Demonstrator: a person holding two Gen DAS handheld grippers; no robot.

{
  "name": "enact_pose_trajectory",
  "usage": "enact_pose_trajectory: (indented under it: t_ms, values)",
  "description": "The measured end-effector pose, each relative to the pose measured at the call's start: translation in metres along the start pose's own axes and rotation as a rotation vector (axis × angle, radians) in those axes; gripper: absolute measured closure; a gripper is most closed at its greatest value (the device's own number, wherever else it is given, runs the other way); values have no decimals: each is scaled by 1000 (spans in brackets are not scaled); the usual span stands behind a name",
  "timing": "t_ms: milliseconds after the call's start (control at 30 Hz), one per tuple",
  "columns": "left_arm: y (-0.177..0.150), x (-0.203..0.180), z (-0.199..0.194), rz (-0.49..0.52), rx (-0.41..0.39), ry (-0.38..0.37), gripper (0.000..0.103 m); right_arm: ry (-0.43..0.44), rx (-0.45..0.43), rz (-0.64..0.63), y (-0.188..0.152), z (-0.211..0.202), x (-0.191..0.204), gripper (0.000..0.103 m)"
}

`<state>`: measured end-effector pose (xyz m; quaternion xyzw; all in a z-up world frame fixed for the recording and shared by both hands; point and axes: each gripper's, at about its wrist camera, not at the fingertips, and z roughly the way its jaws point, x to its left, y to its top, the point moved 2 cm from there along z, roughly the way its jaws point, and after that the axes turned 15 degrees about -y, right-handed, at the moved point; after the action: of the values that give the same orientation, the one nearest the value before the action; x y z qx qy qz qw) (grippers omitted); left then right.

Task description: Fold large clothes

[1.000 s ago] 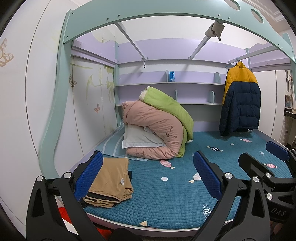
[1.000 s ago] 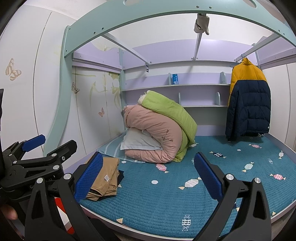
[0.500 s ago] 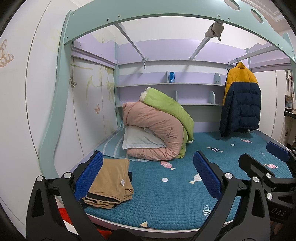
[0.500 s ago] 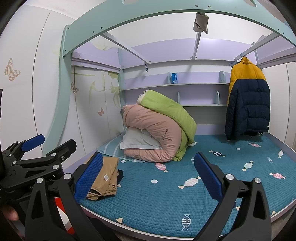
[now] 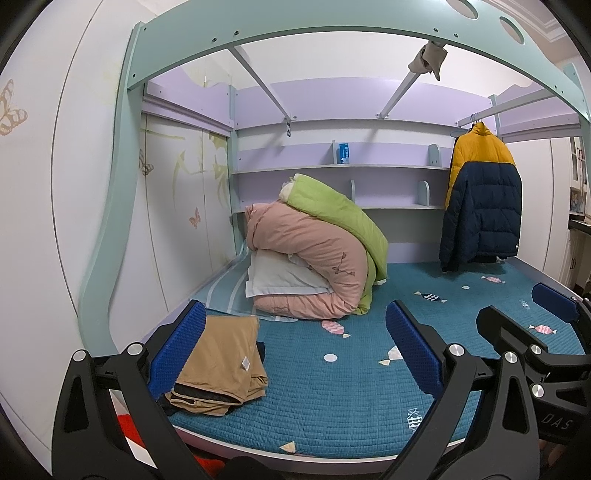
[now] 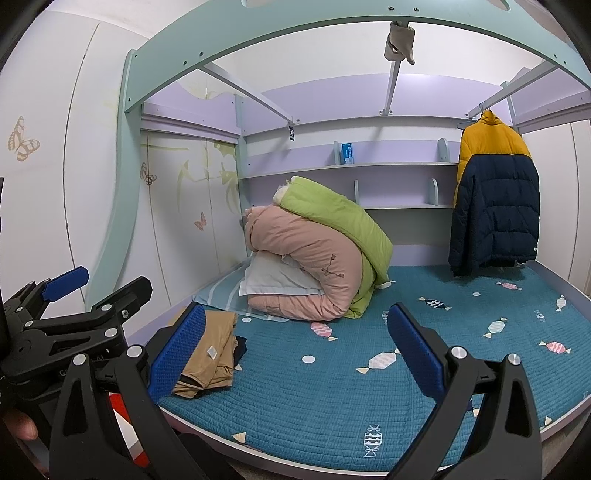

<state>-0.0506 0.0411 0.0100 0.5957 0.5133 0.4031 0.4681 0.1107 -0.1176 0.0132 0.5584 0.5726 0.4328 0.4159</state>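
Observation:
A folded tan garment [image 5: 218, 363] lies on top of a dark one at the front left corner of the blue bed mat [image 5: 332, 391]; it also shows in the right wrist view [image 6: 208, 354]. My left gripper [image 5: 295, 347] is open and empty, held off the front edge of the bed, its left pad in line with the tan pile. My right gripper [image 6: 295, 347] is open and empty too, beside it to the right. A yellow and navy puffer jacket [image 5: 480, 206] hangs on a rail at the back right, also in the right wrist view [image 6: 495, 195].
Rolled pink and green quilts [image 5: 317, 258] with a white pillow fill the back left of the bed. Shelves [image 5: 340, 170] run along the back wall. The bed frame arch [image 5: 332, 33] spans overhead. A red item [image 5: 129, 435] sits low by the bed's front left.
Both grippers have stayed open and nearly still. The views shift only slightly.

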Motion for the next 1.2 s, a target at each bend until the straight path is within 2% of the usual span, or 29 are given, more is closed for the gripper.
enact_pose_trajectory:
  t_ms: [1200]
  values:
    - [-8, 10, 3, -2, 20, 10, 5, 6, 18, 13, -8, 3, -6, 8]
